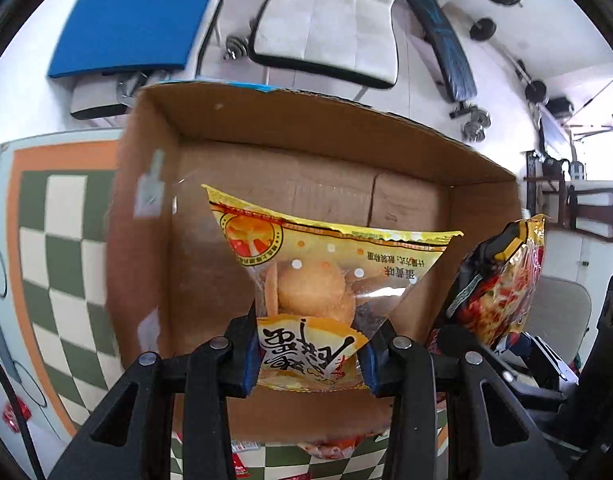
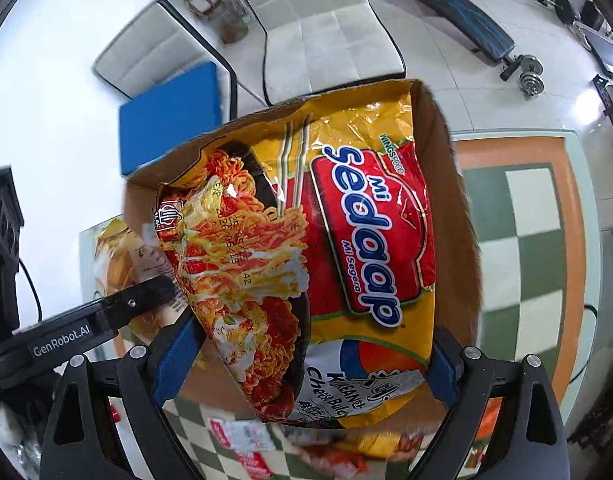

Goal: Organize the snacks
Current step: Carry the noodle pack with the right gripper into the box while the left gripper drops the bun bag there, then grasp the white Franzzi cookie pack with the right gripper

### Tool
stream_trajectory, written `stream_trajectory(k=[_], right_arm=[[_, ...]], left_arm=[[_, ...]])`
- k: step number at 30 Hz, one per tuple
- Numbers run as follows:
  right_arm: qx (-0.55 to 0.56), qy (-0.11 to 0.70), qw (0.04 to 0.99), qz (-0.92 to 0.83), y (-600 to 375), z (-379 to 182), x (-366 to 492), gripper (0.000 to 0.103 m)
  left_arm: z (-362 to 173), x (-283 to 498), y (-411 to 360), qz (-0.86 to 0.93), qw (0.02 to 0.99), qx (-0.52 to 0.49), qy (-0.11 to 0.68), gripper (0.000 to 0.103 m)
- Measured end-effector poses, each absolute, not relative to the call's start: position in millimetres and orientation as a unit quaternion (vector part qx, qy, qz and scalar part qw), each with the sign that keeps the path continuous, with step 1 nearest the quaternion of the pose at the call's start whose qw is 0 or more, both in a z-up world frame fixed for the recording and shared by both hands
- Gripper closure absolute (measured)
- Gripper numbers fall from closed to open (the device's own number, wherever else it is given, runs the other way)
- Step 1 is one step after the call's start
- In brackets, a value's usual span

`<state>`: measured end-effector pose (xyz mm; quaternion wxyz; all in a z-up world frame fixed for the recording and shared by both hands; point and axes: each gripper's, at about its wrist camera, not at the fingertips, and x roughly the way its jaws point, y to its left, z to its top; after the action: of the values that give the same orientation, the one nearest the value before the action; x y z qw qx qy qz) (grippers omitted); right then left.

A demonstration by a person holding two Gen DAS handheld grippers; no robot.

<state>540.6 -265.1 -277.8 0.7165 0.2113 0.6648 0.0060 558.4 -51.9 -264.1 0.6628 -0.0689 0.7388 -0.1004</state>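
Checkered table [image 1: 62, 240] | both claws point steeply down over cardboard box [image 1: 306, 128] | left claw [image 1: 310, 356] grips biscuit packet [image 1: 322, 264] | right claw [image 2: 306, 364] grips noodle packet [image 2: 326, 240]

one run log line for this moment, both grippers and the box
left gripper: shut on biscuit packet | right gripper: shut on noodle packet | both above open cardboard box | nothing released yet

The noodle packet [image 2: 346, 248] is covering most of the cardboard box [image 2: 446, 208] in the right wrist view. Small packets [image 2: 246, 436] on the checkered table [image 2: 542, 240] are blurring beyond reading, their lower parts running off the bottom edge.
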Motion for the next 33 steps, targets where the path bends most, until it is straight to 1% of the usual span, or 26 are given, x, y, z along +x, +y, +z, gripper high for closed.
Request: stream_trajectory(k=[9, 11, 13, 14, 15, 16, 21, 27, 33], right_arm=[[0.21, 0.711, 0.671, 0.001, -263, -331, 583, 0.006], [0.211, 0.719, 0.662, -0.007, -264, -339, 590, 0.006], [0.207, 0.727, 0.655, -0.007, -265, -344, 595, 0.006], [0.201, 0.732, 0.651, -0.005, -265, -346, 597, 0.006], [0.195, 0.736, 0.649, -0.007, -261, -345, 598, 0.006], [0.188, 0.74, 0.646, -0.009, -260, -346, 598, 0.006], [0.17, 0.745, 0.645, -0.01, -254, -346, 605, 0.004], [0.163, 0.735, 0.658, -0.006, -255, -328, 608, 0.003], [0.147, 0.726, 0.672, 0.008, -253, -302, 581, 0.003]], left_arm=[[-293, 586, -67, -0.102, 0.644, -0.029, 0.758, 0.066], [-295, 586, -67, -0.104, 0.641, -0.022, 0.76, 0.064], [-295, 588, -67, -0.105, 0.64, -0.028, 0.761, 0.052], [-293, 588, -66, -0.107, 0.641, -0.03, 0.759, 0.034], [-295, 593, -65, -0.104, 0.643, -0.029, 0.758, 0.018], [-293, 593, -64, -0.101, 0.647, -0.03, 0.755, 0.016], [-285, 591, -59, -0.093, 0.66, -0.035, 0.745, 0.016], [-276, 580, -56, -0.09, 0.666, -0.032, 0.74, 0.016], [-245, 549, -57, -0.096, 0.691, -0.023, 0.716, 0.016]])
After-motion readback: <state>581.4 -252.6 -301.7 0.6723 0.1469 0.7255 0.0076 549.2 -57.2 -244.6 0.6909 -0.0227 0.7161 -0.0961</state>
